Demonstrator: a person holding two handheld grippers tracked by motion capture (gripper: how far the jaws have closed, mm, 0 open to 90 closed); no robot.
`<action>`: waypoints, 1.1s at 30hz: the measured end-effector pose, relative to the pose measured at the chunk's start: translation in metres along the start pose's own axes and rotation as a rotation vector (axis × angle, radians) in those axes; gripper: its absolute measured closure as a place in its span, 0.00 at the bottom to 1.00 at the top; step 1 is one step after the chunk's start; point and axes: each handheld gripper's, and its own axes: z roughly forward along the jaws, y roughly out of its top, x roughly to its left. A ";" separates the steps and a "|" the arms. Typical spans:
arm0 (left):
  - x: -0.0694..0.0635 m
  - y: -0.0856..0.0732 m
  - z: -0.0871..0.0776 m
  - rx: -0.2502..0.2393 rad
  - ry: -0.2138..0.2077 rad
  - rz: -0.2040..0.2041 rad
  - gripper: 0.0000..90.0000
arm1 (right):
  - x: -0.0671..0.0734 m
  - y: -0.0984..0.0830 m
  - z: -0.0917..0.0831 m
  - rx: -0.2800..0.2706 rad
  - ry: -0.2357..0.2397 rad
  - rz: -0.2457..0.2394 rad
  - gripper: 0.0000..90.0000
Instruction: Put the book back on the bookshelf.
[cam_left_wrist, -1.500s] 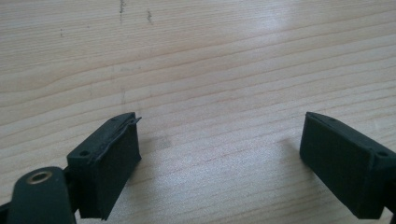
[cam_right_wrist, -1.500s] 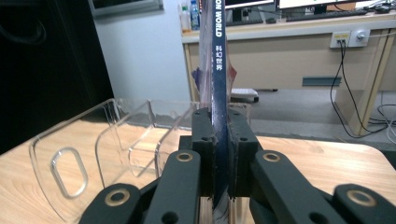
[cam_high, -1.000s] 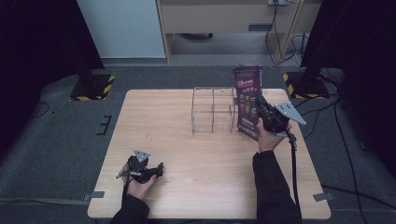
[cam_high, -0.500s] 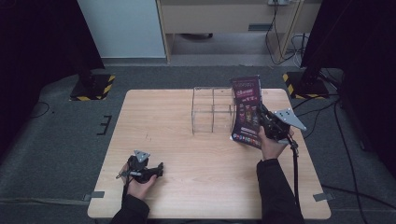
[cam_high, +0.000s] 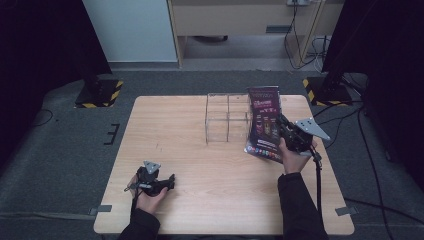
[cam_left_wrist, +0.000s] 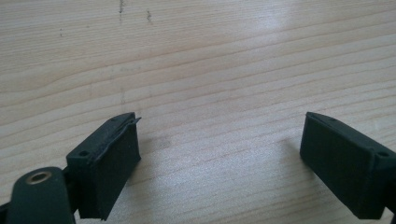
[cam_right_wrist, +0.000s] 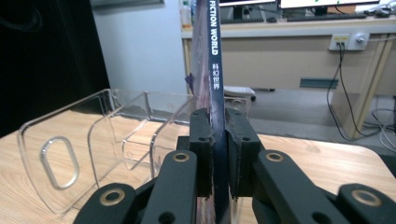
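Light wooden table (cam_high: 200, 145) stands on grey carpet floor (cam_high: 65, 150). Black-and-yellow striped stand feet (cam_high: 100, 94) sit at both far corners. Behind: a pale blue-white panel (cam_high: 131, 30) and a beige wooden desk (cam_high: 240, 17). Black cables (cam_high: 305, 37) trail over the floor. Dark curtains (cam_high: 40, 45) flank both sides.

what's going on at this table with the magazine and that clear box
A person at a wooden table works a hand-held gripper in each hand. The right hand-held gripper is clamped on the spine of a magazine, holding it upright and a little tilted, lifted just beside a clear plastic organizer with open compartments. The magazine is not in a compartment yet. The left hand-held gripper rests low over bare wood near the person, jaws open and holding nothing.
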 end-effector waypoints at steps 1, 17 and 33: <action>0.000 0.000 0.000 0.000 0.000 0.000 0.12 | -0.001 0.001 0.000 0.008 -0.004 -0.004 0.92; 0.000 0.000 0.000 0.000 0.000 0.000 0.12 | 0.001 0.011 0.009 0.150 -0.023 -0.048 0.94; 0.000 0.000 0.000 -0.001 -0.002 -0.001 0.12 | 0.016 0.035 0.020 -0.083 -0.034 -0.054 0.94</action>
